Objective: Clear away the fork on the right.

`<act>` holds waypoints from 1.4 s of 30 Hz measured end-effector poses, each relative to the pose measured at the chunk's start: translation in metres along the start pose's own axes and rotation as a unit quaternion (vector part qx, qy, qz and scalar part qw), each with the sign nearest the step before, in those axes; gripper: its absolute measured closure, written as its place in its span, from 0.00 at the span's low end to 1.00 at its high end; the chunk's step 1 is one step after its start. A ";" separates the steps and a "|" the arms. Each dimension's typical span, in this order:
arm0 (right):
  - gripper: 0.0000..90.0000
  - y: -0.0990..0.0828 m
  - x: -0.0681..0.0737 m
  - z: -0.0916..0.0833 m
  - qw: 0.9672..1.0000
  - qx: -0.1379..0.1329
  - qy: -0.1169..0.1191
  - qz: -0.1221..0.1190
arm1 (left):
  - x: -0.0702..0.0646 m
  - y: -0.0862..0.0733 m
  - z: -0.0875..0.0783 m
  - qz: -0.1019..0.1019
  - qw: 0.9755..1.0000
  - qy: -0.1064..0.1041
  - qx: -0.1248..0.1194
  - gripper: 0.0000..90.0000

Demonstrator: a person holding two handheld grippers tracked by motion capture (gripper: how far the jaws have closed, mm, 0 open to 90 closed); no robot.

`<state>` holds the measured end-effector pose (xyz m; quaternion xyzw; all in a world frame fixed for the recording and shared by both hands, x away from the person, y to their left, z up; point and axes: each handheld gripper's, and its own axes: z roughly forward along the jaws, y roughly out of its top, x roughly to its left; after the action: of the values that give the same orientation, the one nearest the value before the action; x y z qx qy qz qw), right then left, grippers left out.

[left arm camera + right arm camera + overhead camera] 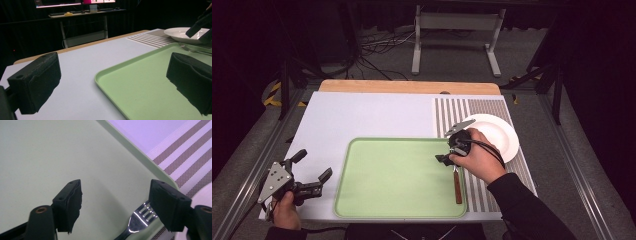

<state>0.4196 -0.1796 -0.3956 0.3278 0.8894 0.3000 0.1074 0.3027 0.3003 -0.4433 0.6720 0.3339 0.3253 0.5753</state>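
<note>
Grippers, two, each held in a person's hand. Right gripper (447, 159): jaws apart and empty, poised over the right edge of the tray, above the fork's head; the fork lies between the jaws, untouched. Left gripper (314, 172): jaws wide apart, empty, over the near left corner of the desk, just left of the tray.

Surface: one desk (362, 115) with a pale lavender-white top, a wooden strip along its far edge, and a brown-and-white striped mat (452, 112) covering its right side. Room: dark, grey floor, a metal stand and cables beyond the desk.

Fork (457, 185), one: bright metal tines, reddish-brown handle, lying along the tray's right rim, tines away from the person.

Tray (387, 175), one: light green, rectangular, rounded corners, near centre of the desk.

Plate (499, 132), one: white, round, on the mat toward the far right corner.
</note>
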 end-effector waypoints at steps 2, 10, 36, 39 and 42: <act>0.26 0.001 0.000 -0.006 1.000 -0.008 -0.003 -0.011 | 0.000 0.000 0.000 0.000 1.000 0.000 0.000 0.00; 0.19 -0.008 -0.003 -0.028 0.998 -0.063 0.001 -0.028 | 0.000 0.000 0.000 0.000 1.000 0.001 -0.001 0.00; 0.05 -0.098 -0.026 -0.080 0.965 -0.262 -0.014 -0.020 | -0.001 -0.001 0.001 -0.002 1.000 0.003 0.001 0.00; 0.04 -0.113 -0.030 -0.083 0.956 -0.293 -0.013 -0.014 | -0.002 -0.001 0.000 -0.002 1.000 0.003 0.002 0.00; 0.04 -0.128 -0.032 -0.082 0.953 -0.302 -0.021 -0.020 | -0.002 0.000 0.000 -0.001 1.000 0.002 0.001 0.00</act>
<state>0.3455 -0.3157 -0.4076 0.2686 0.7612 0.5453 0.2259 0.3020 0.2989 -0.4439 0.6713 0.3361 0.3262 0.5744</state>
